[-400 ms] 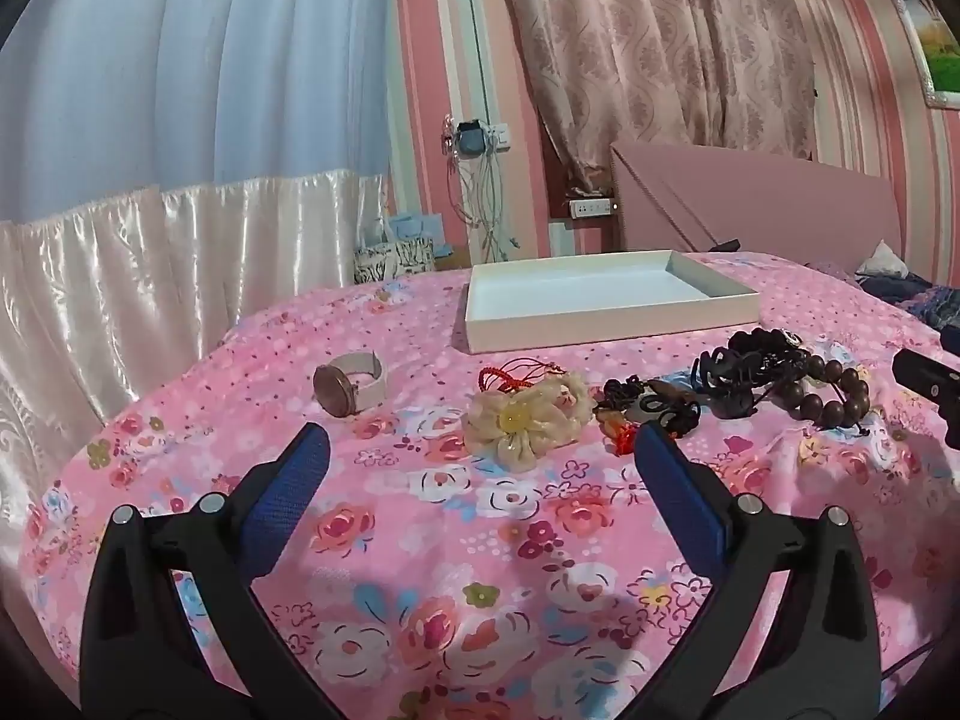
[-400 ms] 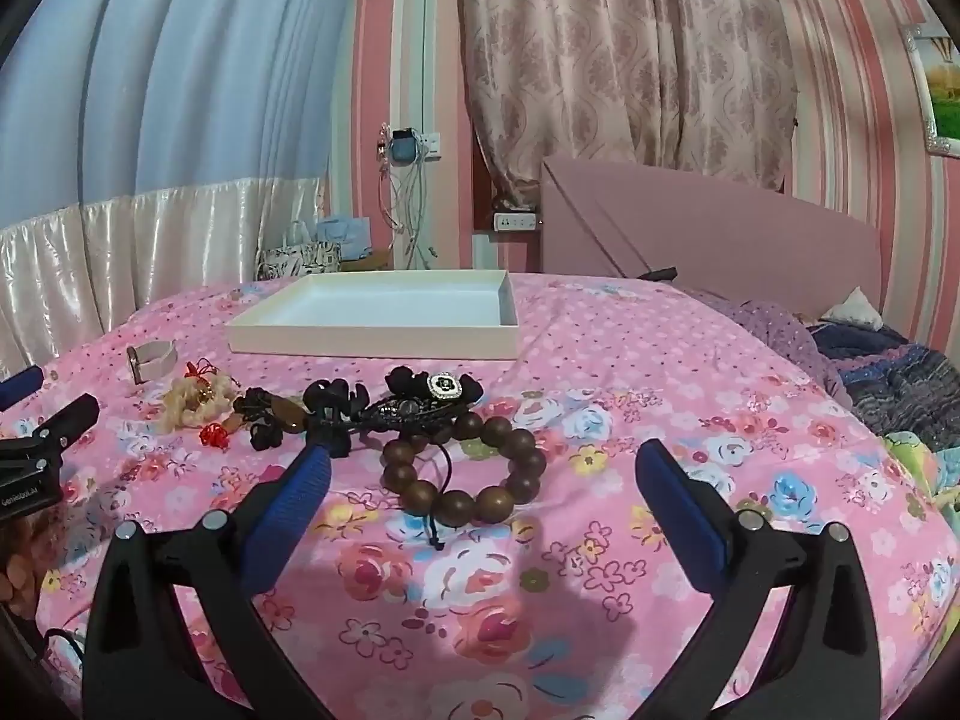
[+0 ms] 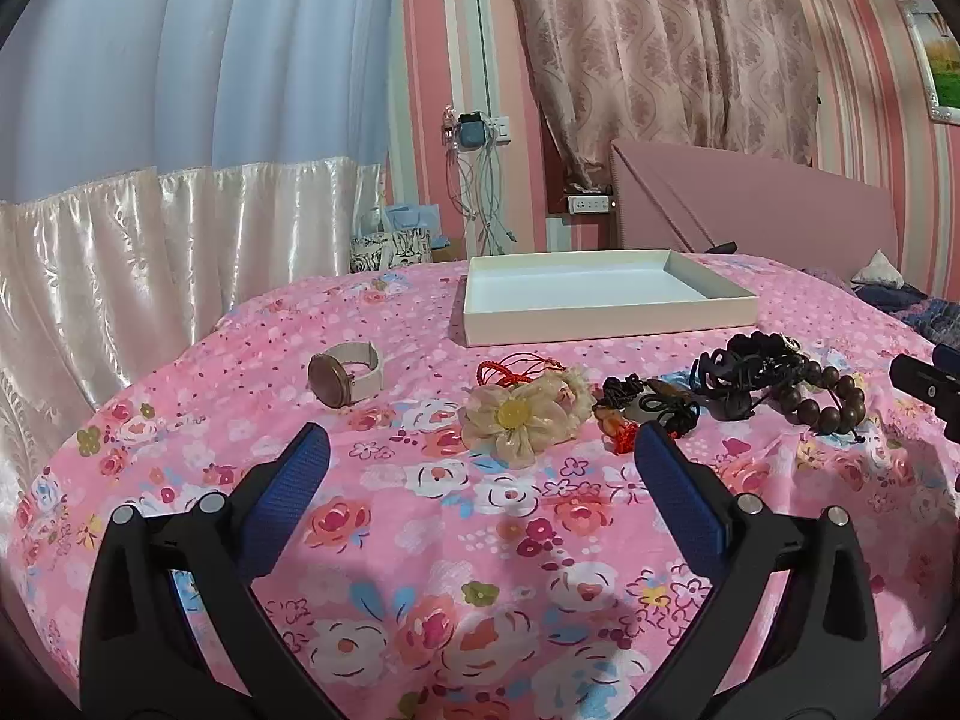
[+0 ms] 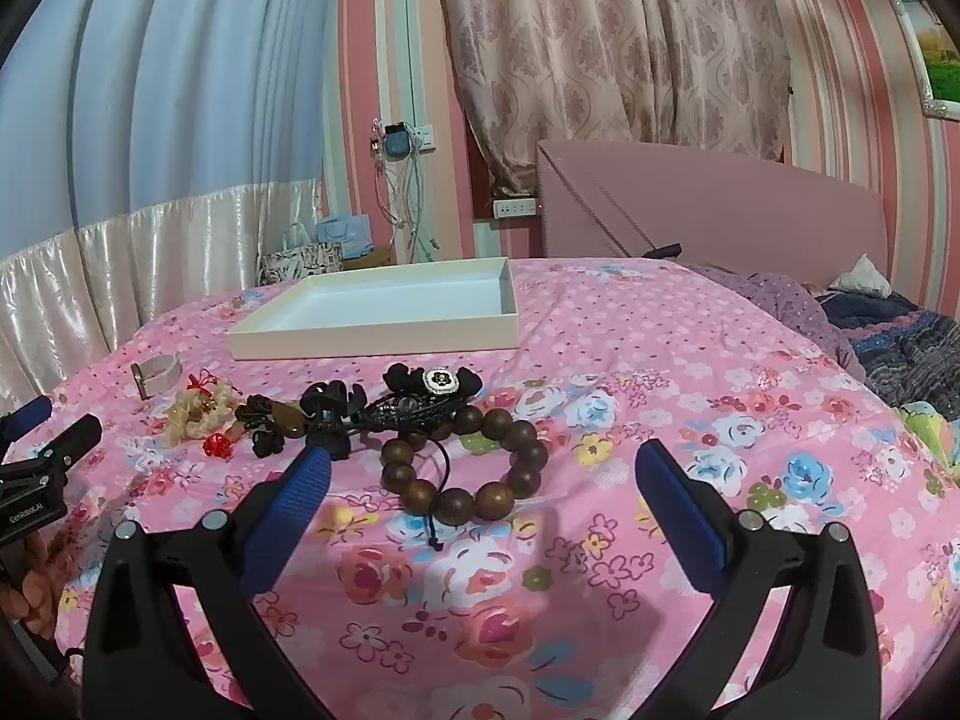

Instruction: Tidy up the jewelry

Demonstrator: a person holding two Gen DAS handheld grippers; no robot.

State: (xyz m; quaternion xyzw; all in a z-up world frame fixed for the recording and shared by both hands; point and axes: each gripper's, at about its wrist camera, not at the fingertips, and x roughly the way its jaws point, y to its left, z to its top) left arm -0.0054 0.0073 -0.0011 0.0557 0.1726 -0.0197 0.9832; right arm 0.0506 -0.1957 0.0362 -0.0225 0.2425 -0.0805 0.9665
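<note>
the jewelry lies in a loose row on the pink floral bedspread (image 3: 420,540), in front of the white tray (image 3: 600,315): a watch (image 3: 345,372) off to the left by itself, then a cream flower piece (image 3: 522,417) with a red cord (image 3: 516,369) touching its back edge, a dark knotted pendant (image 3: 645,405) just beside it, a black clip (image 3: 729,378), and a wooden bead bracelet (image 4: 465,459) at the right end, its beads touching a black band with a sparkly square charm (image 4: 441,381). the left gripper (image 3: 480,462) hovers above the bedspread with its blue-padded fingers (image 3: 300,480) spread wide, holding nothing, the flower piece just ahead between the tips. the right gripper (image 4: 480,468) is also wide apart and empty, hanging over the cloth with the bead bracelet between its fingers (image 4: 672,492) but not touched; its left tip sits close to the black clip. the tray stands behind the row, well apart from both grippers, and shows only its bare white floor. beyond the bed are a pink headboard (image 4: 720,204), patterned curtains (image 4: 600,48), a wall socket with hanging cables (image 4: 402,180) and gift bags (image 4: 318,252). rumpled dark bedding (image 4: 900,342) lies at the far right.
</note>
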